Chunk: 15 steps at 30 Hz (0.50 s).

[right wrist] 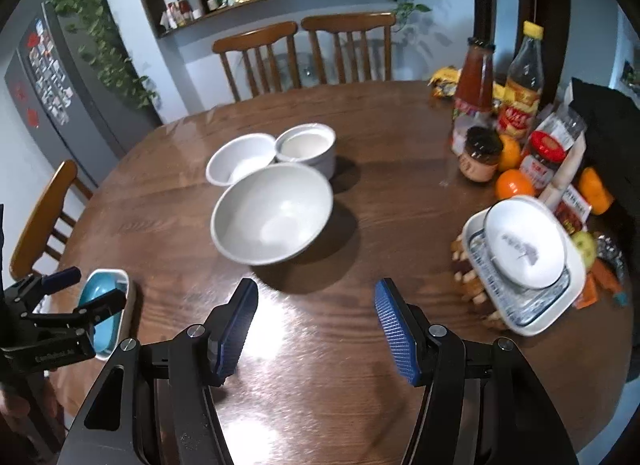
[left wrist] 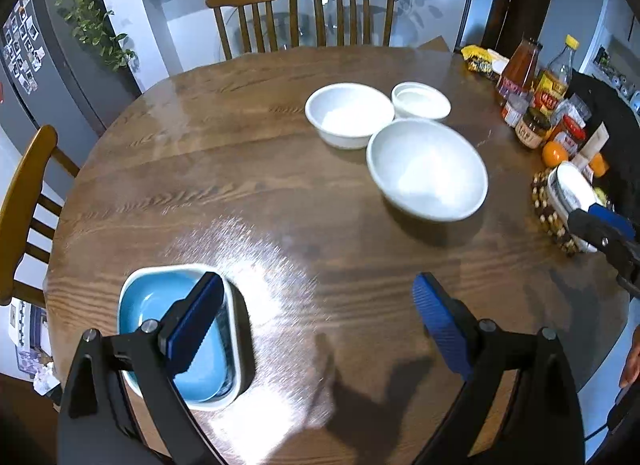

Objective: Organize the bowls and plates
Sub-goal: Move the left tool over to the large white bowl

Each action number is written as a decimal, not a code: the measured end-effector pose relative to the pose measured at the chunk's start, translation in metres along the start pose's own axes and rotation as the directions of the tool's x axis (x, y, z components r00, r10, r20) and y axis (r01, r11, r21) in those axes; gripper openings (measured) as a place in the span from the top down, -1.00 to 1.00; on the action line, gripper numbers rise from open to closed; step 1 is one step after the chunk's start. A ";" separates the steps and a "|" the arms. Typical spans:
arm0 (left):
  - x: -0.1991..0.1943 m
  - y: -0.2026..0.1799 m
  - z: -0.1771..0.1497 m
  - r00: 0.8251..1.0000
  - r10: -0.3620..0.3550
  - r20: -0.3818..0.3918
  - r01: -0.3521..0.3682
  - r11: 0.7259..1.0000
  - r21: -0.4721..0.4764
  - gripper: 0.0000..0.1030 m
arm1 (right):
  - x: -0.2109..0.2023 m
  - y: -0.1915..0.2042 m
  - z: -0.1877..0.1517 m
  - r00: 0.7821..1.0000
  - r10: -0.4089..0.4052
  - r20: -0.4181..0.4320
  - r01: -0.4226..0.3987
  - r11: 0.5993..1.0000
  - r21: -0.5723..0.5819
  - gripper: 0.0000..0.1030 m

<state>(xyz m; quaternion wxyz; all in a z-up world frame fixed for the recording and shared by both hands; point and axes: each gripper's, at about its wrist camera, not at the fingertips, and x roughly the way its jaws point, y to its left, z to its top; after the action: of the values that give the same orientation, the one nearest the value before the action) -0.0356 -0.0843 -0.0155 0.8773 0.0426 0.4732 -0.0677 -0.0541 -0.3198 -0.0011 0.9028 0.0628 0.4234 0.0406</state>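
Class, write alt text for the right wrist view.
The open right gripper, empty, hangs over a round wooden table with three white bowls clustered at centre. A white dish sits on a rectangular plate at right; the left gripper is at a blue dish.

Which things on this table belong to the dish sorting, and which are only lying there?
For the job: large white bowl, medium white bowl, small white bowl, blue dish, small plate on rectangular dish.

Lying about: sauce bottles, jars, oranges.
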 end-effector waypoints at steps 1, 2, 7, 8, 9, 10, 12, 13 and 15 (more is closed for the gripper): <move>0.001 -0.004 0.003 1.000 -0.003 0.000 0.003 1.000 -0.003 -0.85 | -0.001 -0.002 0.002 1.000 -0.003 0.002 0.003 1.000 -0.003 -0.20; 0.002 -0.007 0.007 1.000 -0.009 0.004 0.009 1.000 -0.004 -0.85 | -0.001 -0.003 0.005 1.000 -0.008 0.006 0.008 1.000 -0.008 -0.20; 0.007 -0.027 0.023 1.000 -0.008 0.023 0.009 1.000 -0.009 -0.85 | 0.002 -0.009 0.018 1.000 -0.005 0.012 0.006 0.999 -0.033 -0.20; 0.009 -0.032 0.026 1.000 -0.007 0.027 0.008 1.000 -0.009 -0.85 | 0.003 -0.010 0.020 1.000 -0.007 0.012 0.007 0.999 -0.040 -0.20; 0.010 -0.034 0.028 1.000 -0.007 0.029 0.007 1.000 -0.009 -0.85 | 0.005 -0.011 0.023 1.000 -0.004 0.012 0.005 0.999 -0.045 -0.20; 0.012 -0.037 0.030 0.999 -0.005 0.033 0.006 1.000 -0.010 -0.85 | 0.007 -0.013 0.026 1.000 -0.001 0.010 0.002 0.999 -0.048 -0.20; 0.016 -0.041 0.034 0.999 0.000 0.033 0.000 1.000 -0.016 -0.85 | 0.011 -0.015 0.029 1.000 0.004 0.006 -0.003 0.999 -0.053 -0.20; 0.019 -0.042 0.036 0.999 0.003 0.035 -0.003 1.000 -0.020 -0.85 | 0.015 -0.016 0.032 1.000 0.009 0.003 -0.009 0.998 -0.057 -0.20; 0.023 -0.042 0.038 0.999 0.007 0.033 -0.006 1.000 -0.026 -0.85 | 0.021 -0.017 0.036 1.000 0.016 -0.003 -0.016 0.998 -0.065 -0.20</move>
<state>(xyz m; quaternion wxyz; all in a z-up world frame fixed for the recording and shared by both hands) 0.0019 -0.1330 -0.0144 0.8857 0.0317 0.4594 -0.0592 -0.0126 -0.3372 0.0033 0.9036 0.0368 0.4224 0.0618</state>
